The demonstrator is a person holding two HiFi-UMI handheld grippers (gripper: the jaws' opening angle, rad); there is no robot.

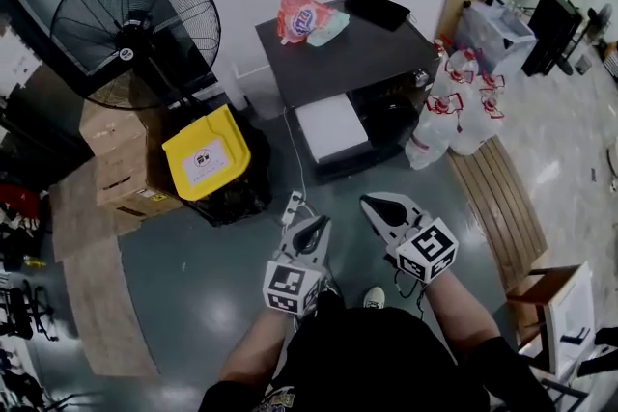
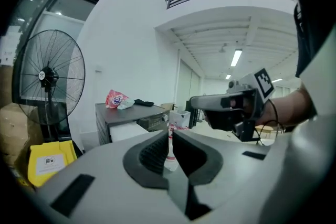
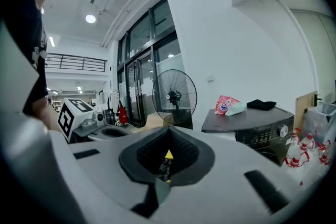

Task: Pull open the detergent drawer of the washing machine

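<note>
The washing machine (image 1: 338, 53) has a dark grey top and stands by the far wall, well ahead of both grippers. A white drawer (image 1: 331, 126) juts out from the upper left of its front; it shows too in the left gripper view (image 2: 122, 132). My left gripper (image 1: 311, 229) is held out over the floor, jaws shut and empty (image 2: 170, 137). My right gripper (image 1: 379, 207) is beside it, a little further forward, also shut with nothing between its pads (image 3: 168, 134). Neither touches the machine (image 3: 247, 119).
A pink detergent bag (image 1: 302, 17) and a black cloth (image 1: 379, 8) lie on the machine's top. A large floor fan (image 1: 135, 29), a yellow-lidded bin (image 1: 206, 152) and cardboard boxes (image 1: 116, 159) stand to the left. Plastic bottles (image 1: 454, 111) and a wooden pallet (image 1: 497, 198) are on the right.
</note>
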